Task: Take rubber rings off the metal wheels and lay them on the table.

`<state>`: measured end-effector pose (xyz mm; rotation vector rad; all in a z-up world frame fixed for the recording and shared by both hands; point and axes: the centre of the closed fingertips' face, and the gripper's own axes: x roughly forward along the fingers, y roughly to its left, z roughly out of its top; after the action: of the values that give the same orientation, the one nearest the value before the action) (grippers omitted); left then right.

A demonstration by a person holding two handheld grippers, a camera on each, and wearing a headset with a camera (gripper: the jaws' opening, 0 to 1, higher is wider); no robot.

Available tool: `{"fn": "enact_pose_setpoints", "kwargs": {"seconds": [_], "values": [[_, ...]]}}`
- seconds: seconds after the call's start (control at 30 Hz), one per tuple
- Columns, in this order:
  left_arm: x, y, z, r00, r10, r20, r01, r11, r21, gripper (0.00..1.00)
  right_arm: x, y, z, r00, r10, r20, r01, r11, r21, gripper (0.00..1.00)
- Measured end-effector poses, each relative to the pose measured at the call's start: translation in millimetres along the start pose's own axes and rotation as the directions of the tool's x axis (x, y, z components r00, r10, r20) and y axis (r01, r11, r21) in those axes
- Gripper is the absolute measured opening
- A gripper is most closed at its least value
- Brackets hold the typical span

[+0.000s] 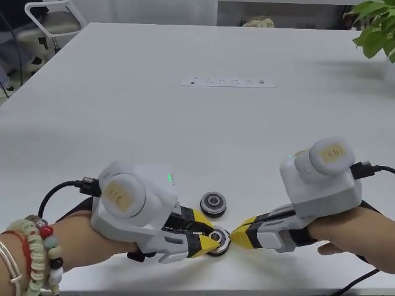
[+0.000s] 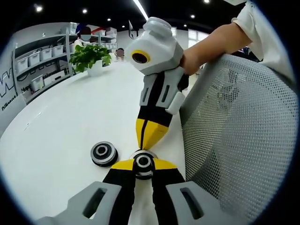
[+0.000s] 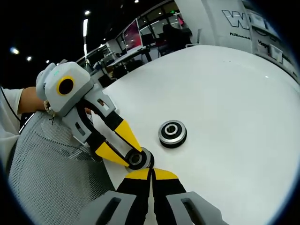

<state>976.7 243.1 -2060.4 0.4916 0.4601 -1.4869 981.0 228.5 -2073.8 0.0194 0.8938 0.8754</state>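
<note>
head view is showing my left tongs (image 1: 214, 239) pinching a wheel (image 1: 220, 236) at the edge of the white table (image 1: 123, 98), right tongs (image 1: 237, 233) pressed together against it, another wheel (image 1: 213, 202) beside. left gripper view is adding a mesh chair (image 2: 234, 131), shelves (image 2: 40, 63).

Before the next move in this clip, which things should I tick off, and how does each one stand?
1. Left gripper clamped on the held wheel: ok, one jaw on each side of it.
2. Right gripper at that wheel's rim: ok, jaws together, tips against it.
3. Rubber ring actually pinched by the right gripper: cannot tell, the contact is too small to see.
4. Second wheel out of the way: ok, it lies flat, apart from both grippers.
5. Bare table to lay the ring on: ok, open surface beyond the wheels.
</note>
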Motion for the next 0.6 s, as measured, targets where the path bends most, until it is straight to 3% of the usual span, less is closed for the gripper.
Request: {"fn": "enact_pose_setpoints", "kwargs": {"seconds": [0.13, 0.2, 0.33, 0.6], "values": [[0.1, 0.0, 0.2, 1.0000, -0.002, 0.004, 0.002, 1.000, 0.000, 0.08, -0.7, 1.5, -1.6, 0.9999, 0.005, -0.009, -0.005, 1.000, -0.011, 0.00], [0.1, -0.1, 0.3, 1.0000, -0.001, 0.010, 0.001, 1.000, 0.003, 0.08, -2.8, 4.5, 4.4, 0.9998, 0.019, 0.010, -0.020, 0.999, 0.047, 0.00], [0.4, 0.0, 0.3, 0.9999, 0.000, 0.011, 0.000, 1.000, 0.006, 0.08, -2.7, 5.7, 3.9, 0.9994, 0.034, 0.009, -0.035, 0.995, 0.093, 0.00], [0.8, 0.0, 0.1, 1.0000, 0.000, 0.008, -0.001, 1.000, 0.013, 0.08, -2.3, 11.8, 6.5, 0.9991, 0.041, 0.008, -0.041, 0.991, 0.126, 0.00]]}}
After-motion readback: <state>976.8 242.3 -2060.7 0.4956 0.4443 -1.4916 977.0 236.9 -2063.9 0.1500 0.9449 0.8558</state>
